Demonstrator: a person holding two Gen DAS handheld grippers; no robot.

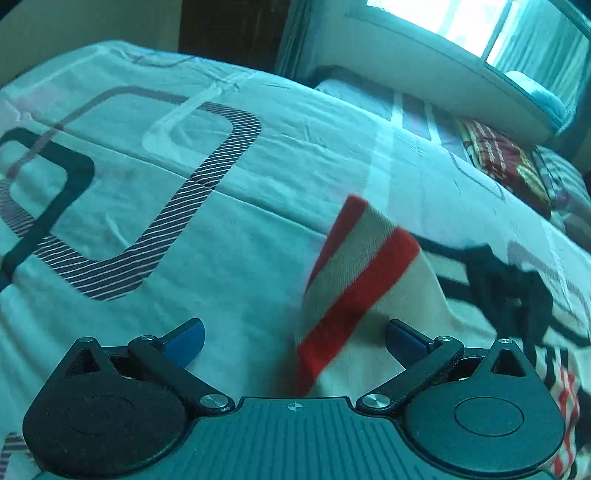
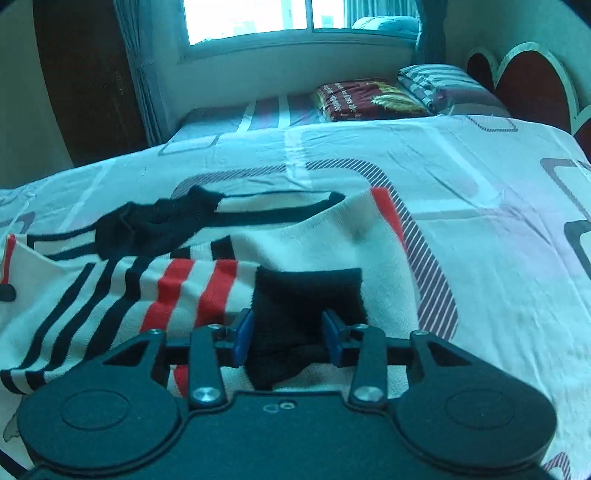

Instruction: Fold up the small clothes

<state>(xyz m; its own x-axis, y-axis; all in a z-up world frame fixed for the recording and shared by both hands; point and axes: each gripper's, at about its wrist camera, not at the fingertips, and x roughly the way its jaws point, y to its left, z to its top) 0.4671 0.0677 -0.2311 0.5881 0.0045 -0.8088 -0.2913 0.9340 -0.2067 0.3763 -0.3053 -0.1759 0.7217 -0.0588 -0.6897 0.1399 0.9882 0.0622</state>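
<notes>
A cream knit sweater (image 2: pixel 325 236) with red and black stripes and a black collar (image 2: pixel 155 225) lies on the bed. My right gripper (image 2: pixel 288 338) is shut on the sweater's black cuff (image 2: pixel 306 295), held over the sweater body. My left gripper (image 1: pixel 293 339) is open and empty; a red-striped corner of the sweater (image 1: pixel 354 273) stands lifted and blurred between and beyond its blue fingertips (image 1: pixel 188 339). The black collar also shows at the right of the left wrist view (image 1: pixel 506 280).
The bed sheet (image 1: pixel 258 177) is pale with rounded square patterns. A dark red folded blanket (image 2: pixel 369 98) and a striped pillow (image 2: pixel 443 85) lie at the head of the bed. A window (image 2: pixel 258 18) and a dark wardrobe (image 2: pixel 92 74) stand beyond.
</notes>
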